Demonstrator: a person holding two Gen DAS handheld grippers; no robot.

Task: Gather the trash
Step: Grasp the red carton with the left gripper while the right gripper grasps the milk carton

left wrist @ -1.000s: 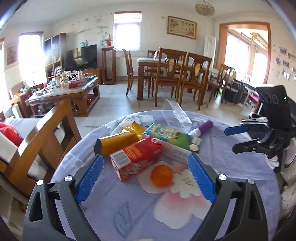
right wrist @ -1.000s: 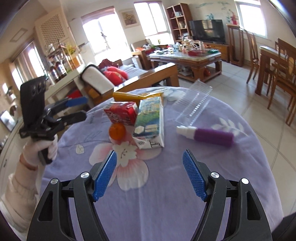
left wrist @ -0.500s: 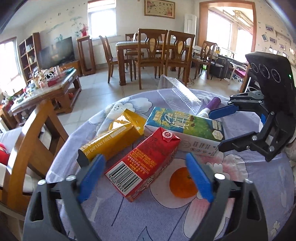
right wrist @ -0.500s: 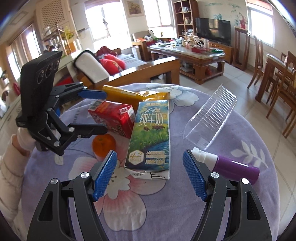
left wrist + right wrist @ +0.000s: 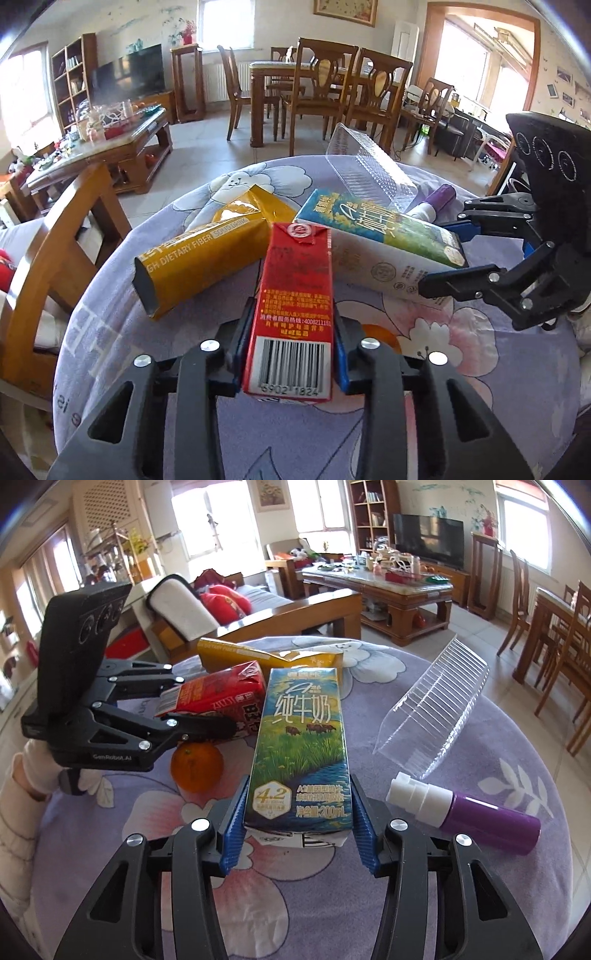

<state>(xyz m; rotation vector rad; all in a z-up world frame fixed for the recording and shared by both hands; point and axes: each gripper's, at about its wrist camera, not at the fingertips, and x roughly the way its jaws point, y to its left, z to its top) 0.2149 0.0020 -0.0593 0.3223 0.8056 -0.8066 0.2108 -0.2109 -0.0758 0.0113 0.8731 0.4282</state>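
A: How far along is the trash collection?

B: Barely begun, judging by the table (image 5: 461, 886). Everything is on the floral cloth, and no bin or bag shows in either view.

A: What are the grippers doing?

B: The left gripper (image 5: 290, 354) has its fingers narrowing around the base end of the red carton (image 5: 295, 306), blue pads flush against its sides. The right gripper (image 5: 299, 829) is closing too, on the bottom of the green-and-blue milk carton (image 5: 303, 746); its pads look to be touching the carton's edges.

A: Are the cartons lifted?

B: It cannot be told for sure. The two lie side by side, the red one's far end near the yellow fibre-drink box (image 5: 207, 258).

A: And what is left?

B: Nearly all of it, in this reading: both cartons need carrying off, then the yellow box, the clear plastic tray (image 5: 432, 716) and the purple bottle (image 5: 476, 812) lying beside the milk carton. The orange (image 5: 197, 768), just beside the left gripper, may not count as trash.
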